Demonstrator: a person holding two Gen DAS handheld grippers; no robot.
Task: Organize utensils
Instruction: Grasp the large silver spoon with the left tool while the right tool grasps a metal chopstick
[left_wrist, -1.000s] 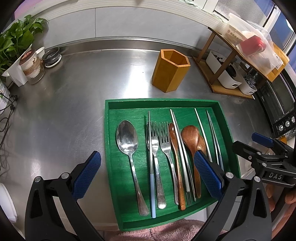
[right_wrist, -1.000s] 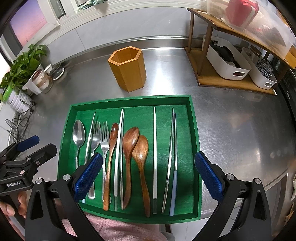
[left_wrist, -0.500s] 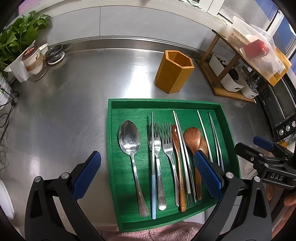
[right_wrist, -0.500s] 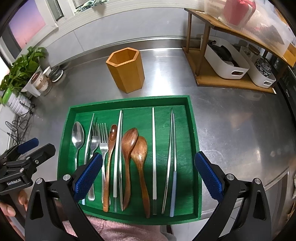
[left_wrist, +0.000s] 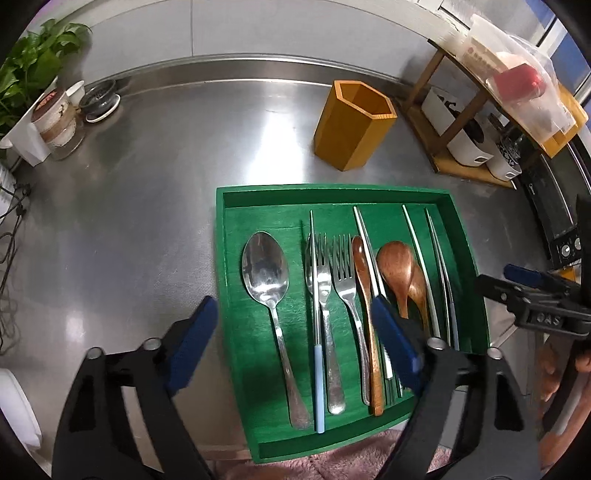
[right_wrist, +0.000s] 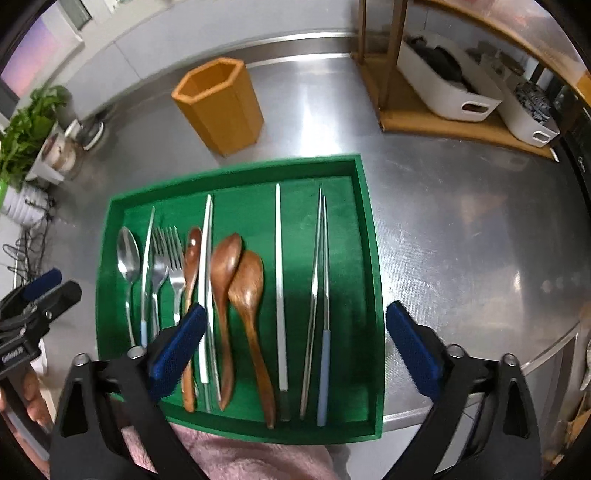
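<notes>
A green tray (left_wrist: 236, 192) (right_wrist: 364, 192) on the steel counter holds a metal spoon (left_wrist: 265, 269) (right_wrist: 128, 254), forks (left_wrist: 341, 266), wooden spoons (right_wrist: 245, 280) (left_wrist: 397, 262) and several metal chopsticks (right_wrist: 279, 277). An orange hexagonal wooden holder (left_wrist: 352, 123) (right_wrist: 219, 105) stands upright behind the tray. My left gripper (left_wrist: 295, 345) is open and empty above the tray's near left part. My right gripper (right_wrist: 295, 343) is open and empty above the tray's near right part. The right gripper also shows at the right edge of the left wrist view (left_wrist: 535, 295).
A wooden shelf rack (right_wrist: 436, 122) with white bins (right_wrist: 450, 85) stands at the right. A potted plant (left_wrist: 26, 70), a jar (left_wrist: 59, 122) and a small dish (left_wrist: 99, 101) stand at the back left. Cables (left_wrist: 11, 236) lie at the left edge.
Both grippers have moved forward and lower over the tray, so it fills more of each view. The utensils lie as before. Both grippers stay open.
</notes>
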